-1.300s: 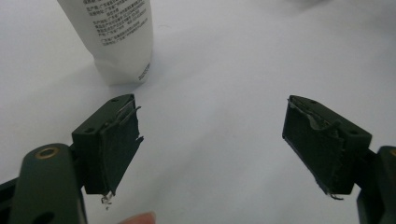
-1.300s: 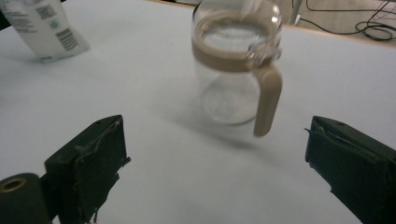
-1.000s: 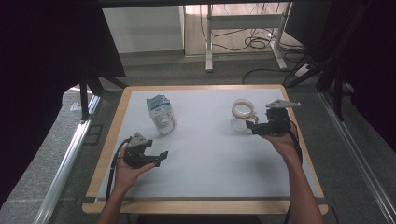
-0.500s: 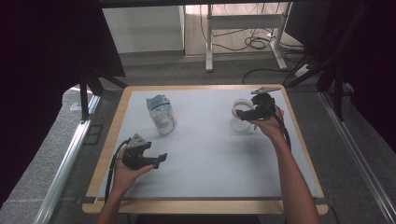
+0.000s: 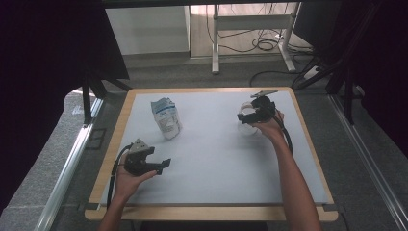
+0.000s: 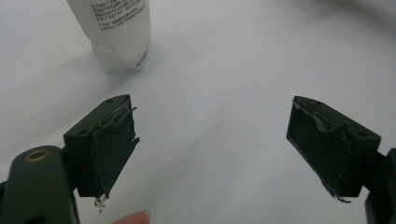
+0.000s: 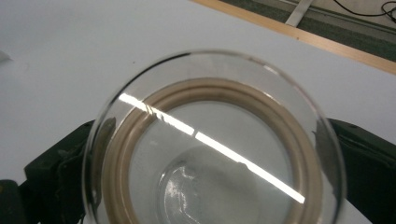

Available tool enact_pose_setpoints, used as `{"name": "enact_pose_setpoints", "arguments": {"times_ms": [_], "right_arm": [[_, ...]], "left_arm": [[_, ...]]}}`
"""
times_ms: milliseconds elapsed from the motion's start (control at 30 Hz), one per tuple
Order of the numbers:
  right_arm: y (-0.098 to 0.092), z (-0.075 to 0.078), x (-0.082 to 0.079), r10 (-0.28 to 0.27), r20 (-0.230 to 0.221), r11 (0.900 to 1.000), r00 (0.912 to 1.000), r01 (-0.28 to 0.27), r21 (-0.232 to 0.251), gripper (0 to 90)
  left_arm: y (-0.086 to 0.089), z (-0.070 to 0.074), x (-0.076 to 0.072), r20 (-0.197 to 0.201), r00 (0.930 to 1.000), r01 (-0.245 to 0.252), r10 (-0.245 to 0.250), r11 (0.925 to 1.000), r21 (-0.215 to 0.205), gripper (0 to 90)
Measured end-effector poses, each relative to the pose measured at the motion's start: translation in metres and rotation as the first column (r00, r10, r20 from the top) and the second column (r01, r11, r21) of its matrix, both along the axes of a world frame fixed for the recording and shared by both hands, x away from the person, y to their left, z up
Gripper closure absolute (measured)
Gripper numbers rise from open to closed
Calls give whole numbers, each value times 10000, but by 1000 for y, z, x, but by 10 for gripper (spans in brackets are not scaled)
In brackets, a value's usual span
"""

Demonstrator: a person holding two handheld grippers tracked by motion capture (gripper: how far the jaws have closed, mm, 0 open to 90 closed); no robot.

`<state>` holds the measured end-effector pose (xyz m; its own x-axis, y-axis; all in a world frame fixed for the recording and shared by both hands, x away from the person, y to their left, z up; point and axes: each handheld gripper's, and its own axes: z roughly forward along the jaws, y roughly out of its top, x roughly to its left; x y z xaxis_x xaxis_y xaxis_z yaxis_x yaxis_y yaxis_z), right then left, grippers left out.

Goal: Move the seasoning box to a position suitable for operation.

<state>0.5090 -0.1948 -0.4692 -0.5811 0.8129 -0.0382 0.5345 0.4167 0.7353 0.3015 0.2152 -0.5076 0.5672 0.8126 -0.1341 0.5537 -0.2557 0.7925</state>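
The right gripper point(image 5: 248, 117) had come down around a clear glass lid point(image 7: 212, 140) at the far right of the white table point(image 5: 226, 173). In the right gripper view the lid sat squarely between the jaws, one black jaw showing past its rim on each side, its tan sealing ring point(image 7: 299, 154) facing the camera. The jaws bracketed the rim closely, yet whether they actually pressed on the glass could not be told — the rim hid the pads.

The left gripper point(image 5: 161, 166) rested low in the person's hand near the front left of the table, its jaws spread wide with nothing between them. Ahead of those jaws and off to their left lay a white pouch point(image 6: 119, 32) with printed text, its long axis running away from the jaws; only its near end showed in the left gripper view.

So the lid was the right hand's business — it lay within those jaws and well apart from the left ones. A round, smooth rim would likely need a grip across its full width, or it might slip sideways.
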Motion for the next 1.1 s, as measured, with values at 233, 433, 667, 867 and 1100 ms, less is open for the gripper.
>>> {"name": "enact_pose_setpoints", "arguments": {"times_ms": [233, 433, 667, 867, 1100], "right_arm": [[0, -10, 3, 239, -243, 9996, 9994, -235, 169, 83], [2, -8, -1, 240, -192, 9997, 9995, -240, -25, 110], [1, -2, -14, 425, -227, 9990, 9988, -428, -145, 110], [-2, 5, -43, 499, -202, 9986, 9986, -495, 189, 110], [-1, 7, -84, 959, -188, 9950, 9952, -954, 293, 110]], "left_arm": [[0, -2, 1, -73, 10000, 2, -2, 10000, -32, 153], [1, -3, 2, -156, 9999, 24, -25, 10000, -91, 153], [2, -5, 4, -233, 9997, 116, -118, 9999, -115, 153], [1, -6, 6, -330, 9992, 218, -225, 9996, -197, 153], [-2, -4, 5, -265, 9992, 286, -292, 9993, -223, 153]]}}
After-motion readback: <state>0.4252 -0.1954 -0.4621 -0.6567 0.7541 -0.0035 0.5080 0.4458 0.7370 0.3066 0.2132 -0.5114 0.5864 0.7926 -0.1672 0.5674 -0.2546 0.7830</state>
